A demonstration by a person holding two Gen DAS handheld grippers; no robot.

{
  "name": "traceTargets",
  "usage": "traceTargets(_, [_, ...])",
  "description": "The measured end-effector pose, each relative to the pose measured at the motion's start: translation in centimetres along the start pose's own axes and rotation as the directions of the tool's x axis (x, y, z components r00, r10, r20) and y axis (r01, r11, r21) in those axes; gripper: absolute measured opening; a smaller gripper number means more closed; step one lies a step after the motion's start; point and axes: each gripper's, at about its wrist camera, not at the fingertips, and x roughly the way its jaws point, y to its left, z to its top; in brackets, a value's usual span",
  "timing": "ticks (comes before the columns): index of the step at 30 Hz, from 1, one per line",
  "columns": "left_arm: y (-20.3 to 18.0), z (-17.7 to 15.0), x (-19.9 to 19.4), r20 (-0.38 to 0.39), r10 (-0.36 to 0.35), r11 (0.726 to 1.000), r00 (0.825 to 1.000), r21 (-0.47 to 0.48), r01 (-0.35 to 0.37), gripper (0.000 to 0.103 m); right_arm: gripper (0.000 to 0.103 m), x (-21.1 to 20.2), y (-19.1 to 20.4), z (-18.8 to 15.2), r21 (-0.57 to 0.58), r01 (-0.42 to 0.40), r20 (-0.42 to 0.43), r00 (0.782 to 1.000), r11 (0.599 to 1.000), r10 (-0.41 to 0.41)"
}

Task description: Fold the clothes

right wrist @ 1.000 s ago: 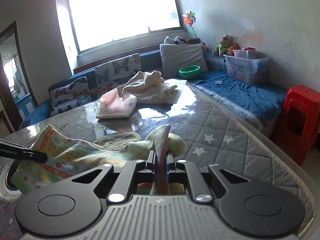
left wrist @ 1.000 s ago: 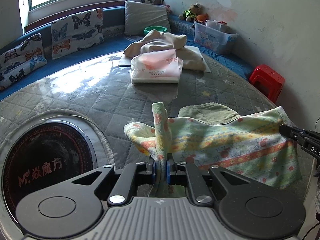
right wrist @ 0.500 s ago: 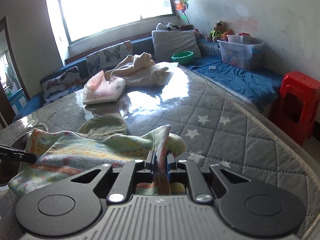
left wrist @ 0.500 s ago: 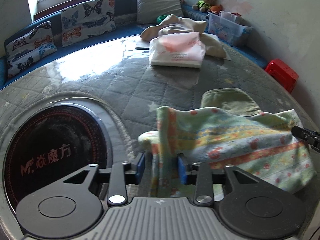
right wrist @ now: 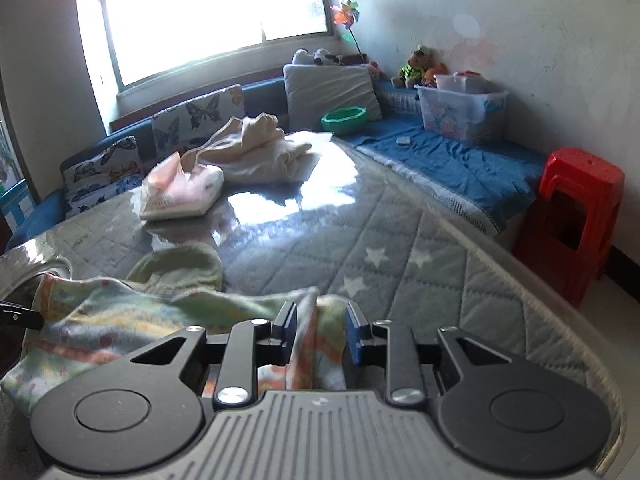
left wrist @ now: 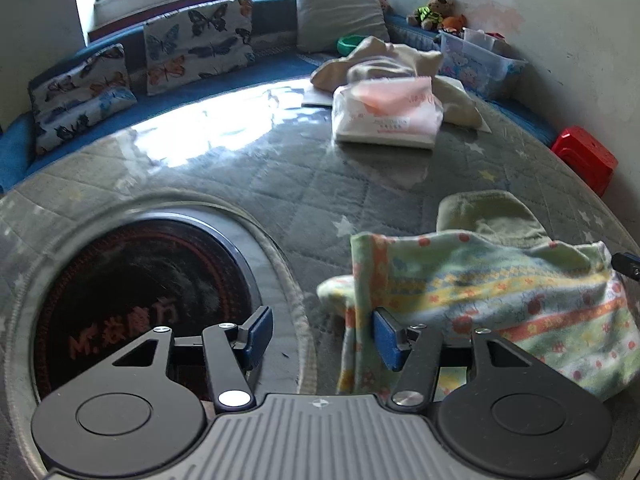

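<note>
We see one clear plastic storage box (right wrist: 464,114) on the blue bench, holding items we cannot make out, and one green bowl (right wrist: 345,119) whose contents are hidden. We count two butterfly cushions (left wrist: 198,42), one grey pillow (right wrist: 330,90) and one red stool (right wrist: 576,216). On the quilted table (right wrist: 400,264) lies the patterned towel (left wrist: 492,292); our left gripper (left wrist: 322,334) and right gripper (right wrist: 318,330) are both opening, a fold standing loose between each pair of pads.

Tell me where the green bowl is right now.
In both views the green bowl sits far back on the blue bench, right of the cream clothes, before the grey pillow.
</note>
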Motion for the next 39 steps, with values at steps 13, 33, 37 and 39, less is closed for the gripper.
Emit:
traceTargets(13, [-0.2, 2.3, 2.0, 0.009, 0.016, 0.999, 1.0, -0.034, -0.016, 0.053, 0.026, 2.0, 1.7, -0.5, -0.064, -0.035, -0.026, 0.999, 0.997, 0.033])
traceTargets(33, [0.9, 2.3, 2.0, 0.016, 0.037, 0.998, 0.999, -0.06, -0.036, 0.055, 0.038, 0.2, 5.0, -0.1, -0.189, -0.159, -0.026, 0.987, 0.969, 0.157])
traceTargets(37, [0.9, 2.1, 2.5, -0.001, 0.039, 0.998, 0.999, -0.05, -0.039, 0.055, 0.038, 0.7, 7.0, -1.0, -0.241, -0.198, -0.061, 0.98, 0.95, 0.188])
traceTargets(39, [1.2, 1.9, 3.1, -0.017, 0.039, 0.998, 0.999, -0.057, -0.04, 0.056, 0.039, 1.0, 7.7, -1.4, -0.257, -0.214, -0.083, 0.977, 0.942, 0.198])
